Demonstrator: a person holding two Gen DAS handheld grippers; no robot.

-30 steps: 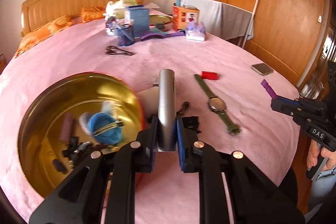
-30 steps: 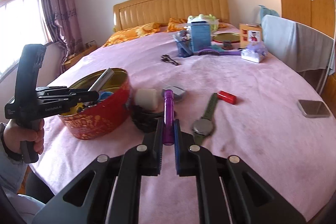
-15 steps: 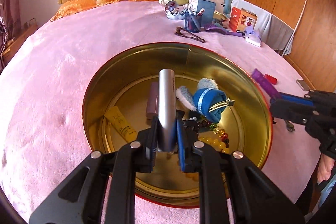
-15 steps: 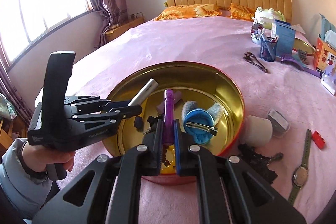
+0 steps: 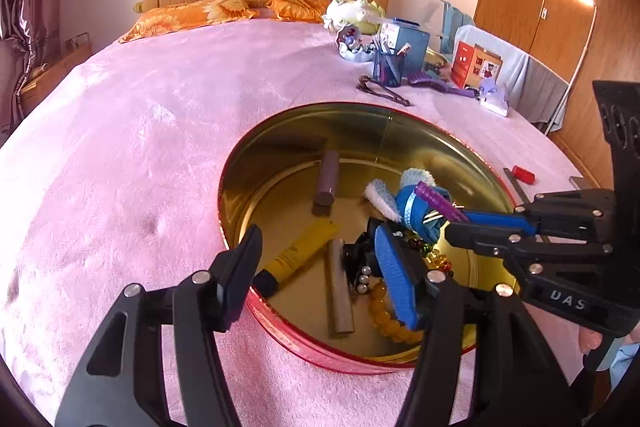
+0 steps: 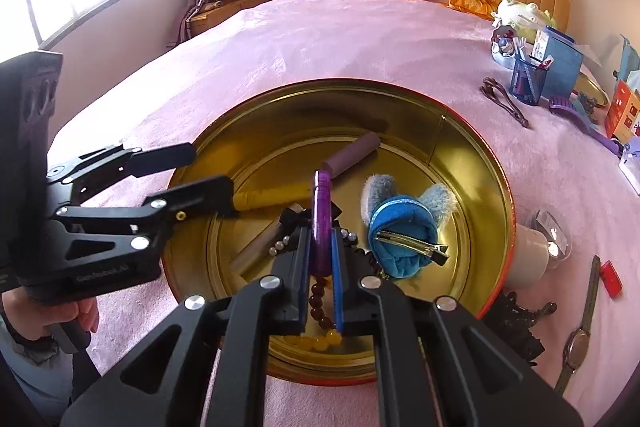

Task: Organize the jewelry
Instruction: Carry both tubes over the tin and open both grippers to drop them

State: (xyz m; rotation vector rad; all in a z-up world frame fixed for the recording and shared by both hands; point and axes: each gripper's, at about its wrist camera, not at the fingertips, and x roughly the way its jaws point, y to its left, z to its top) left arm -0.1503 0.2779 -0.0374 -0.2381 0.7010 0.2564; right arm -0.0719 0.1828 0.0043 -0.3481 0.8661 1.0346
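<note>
A round red tin (image 5: 280,337) with a gold inside (image 6: 404,115) sits on the pink bed. My left gripper (image 5: 316,271) is open and empty over its near rim. The silver tube (image 5: 339,291) lies on the tin floor beside a yellow tube (image 5: 298,253), a brown tube (image 5: 326,179), a blue fuzzy pouch (image 6: 402,227) with a hair clip, and bead bracelets (image 5: 390,319). My right gripper (image 6: 321,255) is shut on a purple tube (image 6: 322,215) and holds it over the tin; it also shows in the left wrist view (image 5: 438,203).
A green watch (image 6: 578,341), a red item (image 6: 611,279), a white cup (image 6: 528,255) and black clips (image 6: 520,323) lie right of the tin. A blue pen holder (image 6: 528,81), boxes, a purple comb (image 6: 580,119) and a plush toy stand further back.
My left gripper opened and let go of the silver tube, which now lies in the tin. Both grippers shifted further over the tin; the right still holds the purple tube.
</note>
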